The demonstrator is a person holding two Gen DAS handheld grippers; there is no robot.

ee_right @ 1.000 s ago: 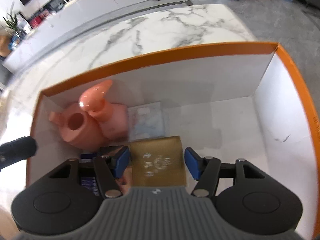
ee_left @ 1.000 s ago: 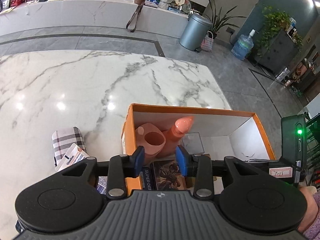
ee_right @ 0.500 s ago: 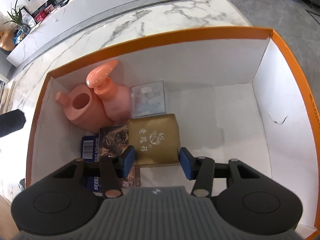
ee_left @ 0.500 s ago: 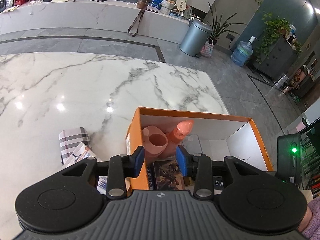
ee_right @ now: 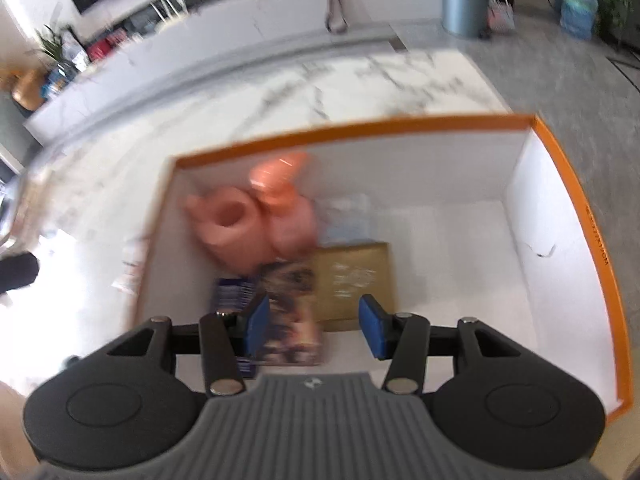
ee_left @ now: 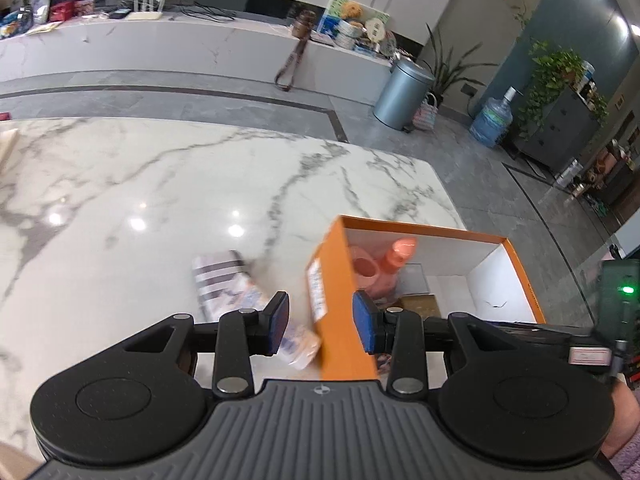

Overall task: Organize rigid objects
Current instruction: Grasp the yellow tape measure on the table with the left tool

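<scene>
Right wrist view, right gripper (ee_right: 314,326) agape, empty, above orange box (ee_right: 560,168), bare floor rightward.

An open orange cardboard box with white insides (ee_right: 568,176) fills the middle and right of the right wrist view. In its upper left corner stand a pink plastic jug (ee_right: 230,226) and a pink pump bottle (ee_right: 286,204), touching. Just right of them lies a clear flat case (ee_right: 348,220). Lower down lie a blue box (ee_right: 234,294), a dark picture box (ee_right: 290,312) and a gold packet (ee_right: 352,280), side by side.

In the left wrist view, a checked packet (ee_left: 222,282) lies left of the box, on the white marble table (ee_left: 160,184).
</scene>
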